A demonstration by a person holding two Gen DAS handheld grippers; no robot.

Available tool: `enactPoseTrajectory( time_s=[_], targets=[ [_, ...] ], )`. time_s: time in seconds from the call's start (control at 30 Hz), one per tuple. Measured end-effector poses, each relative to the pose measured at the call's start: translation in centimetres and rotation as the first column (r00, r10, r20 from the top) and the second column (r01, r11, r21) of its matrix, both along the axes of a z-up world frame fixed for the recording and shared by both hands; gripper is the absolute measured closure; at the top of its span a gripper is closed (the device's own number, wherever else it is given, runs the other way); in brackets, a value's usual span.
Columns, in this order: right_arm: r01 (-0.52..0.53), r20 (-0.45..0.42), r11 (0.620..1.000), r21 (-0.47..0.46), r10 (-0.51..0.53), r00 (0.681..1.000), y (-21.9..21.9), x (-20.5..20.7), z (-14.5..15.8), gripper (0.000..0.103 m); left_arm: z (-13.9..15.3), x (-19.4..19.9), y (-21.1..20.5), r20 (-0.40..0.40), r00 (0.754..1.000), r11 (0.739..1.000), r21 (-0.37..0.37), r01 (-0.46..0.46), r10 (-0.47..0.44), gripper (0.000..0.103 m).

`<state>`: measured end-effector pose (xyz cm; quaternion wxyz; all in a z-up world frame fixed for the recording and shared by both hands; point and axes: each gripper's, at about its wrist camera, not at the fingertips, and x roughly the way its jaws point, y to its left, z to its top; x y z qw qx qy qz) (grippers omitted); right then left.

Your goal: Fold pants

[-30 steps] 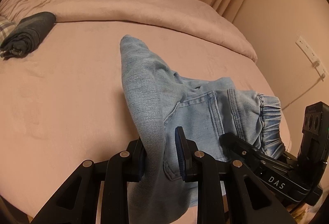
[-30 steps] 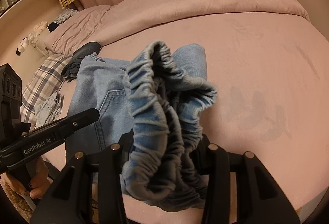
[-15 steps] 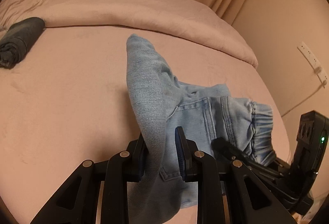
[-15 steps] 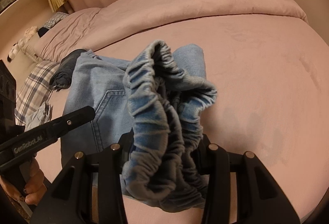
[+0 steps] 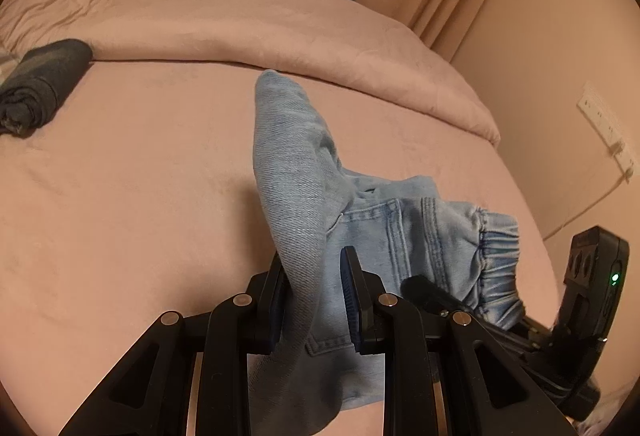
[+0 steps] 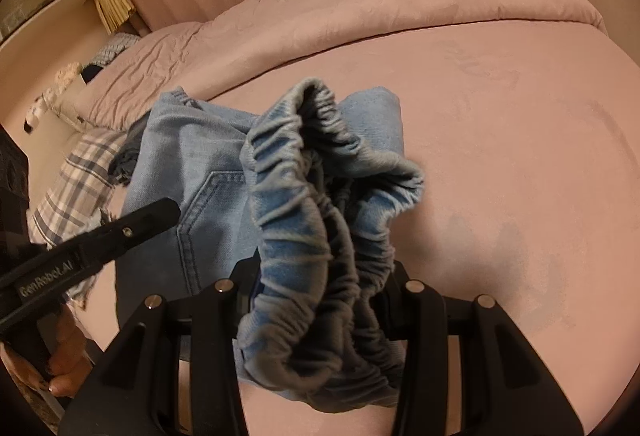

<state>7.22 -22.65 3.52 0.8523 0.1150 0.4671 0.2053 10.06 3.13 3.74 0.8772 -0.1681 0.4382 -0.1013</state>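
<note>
Pants (image 5: 372,236) barely shifted on bed (image 5: 120,215); left gripper (image 5: 314,300) pinches denim fold, right gripper (image 6: 324,300) clamps waistband.

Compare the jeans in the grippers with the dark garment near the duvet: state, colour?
The jeans are light blue denim, half-lifted, bunched and pinched by left gripper and right gripper. The dark garment is navy, rolled compactly, lying untouched. Both are on the pink bed.
</note>
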Motion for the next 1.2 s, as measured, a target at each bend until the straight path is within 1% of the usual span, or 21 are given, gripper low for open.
enactPoseTrajectory(
  time_s=[0.07,0.2,0.3,0.43,0.53,0.8,0.97,1.13,1.2],
  targets=[
    [0.008,-0.003,1.000,-0.011,-0.008,1.000,0.1,0.0,0.3,0.059,0.0,0.1,0.1,-0.005,1.000,1.000,0.000,0.010,-0.010,0.079],
    [0.017,-0.011,1.000,-0.014,-0.017,1.000,-0.1,-0.2,1.2,0.059,0.4,0.1,0.8,-0.009,1.000,0.998,-0.052,0.022,-0.022,0.079],
    [0.014,0.004,1.000,-0.027,-0.014,1.000,0.1,-1.0,1.8,0.059,0.8,-0.5,0.7,-0.001,1.000,0.999,-0.037,0.030,-0.030,0.079],
    [0.013,-0.002,1.000,-0.022,-0.013,1.000,0.4,-1.7,2.0,0.059,1.2,-1.5,0.8,0.010,0.999,0.999,-0.018,0.040,-0.040,0.079],
    [0.012,-0.011,1.000,-0.006,-0.012,1.000,0.3,-2.0,2.1,0.059,1.1,-2.0,1.5,0.001,0.999,0.998,-0.052,0.034,-0.034,0.079],
    [0.000,-0.029,1.000,-0.011,0.000,1.000,0.5,-1.9,1.8,0.059,1.0,-1.4,1.3,-0.007,0.999,0.999,-0.035,0.037,-0.037,0.079],
    [-0.009,-0.029,0.999,-0.032,0.008,1.000,1.0,-0.8,1.2,0.059,0.3,-0.9,1.2,-0.016,1.000,0.999,-0.037,0.025,-0.026,0.079],
    [-0.020,-0.047,0.998,-0.060,0.017,0.999,1.7,0.3,-0.2,0.059,-1.9,0.4,1.3,-0.054,0.998,0.999,-0.043,0.027,-0.030,0.079],
    [-0.027,-0.072,0.999,-0.047,0.024,0.997,1.7,1.0,-1.2,0.059,-2.8,0.9,1.6,-0.070,0.997,0.998,-0.057,0.022,-0.026,0.079]
  ],
)
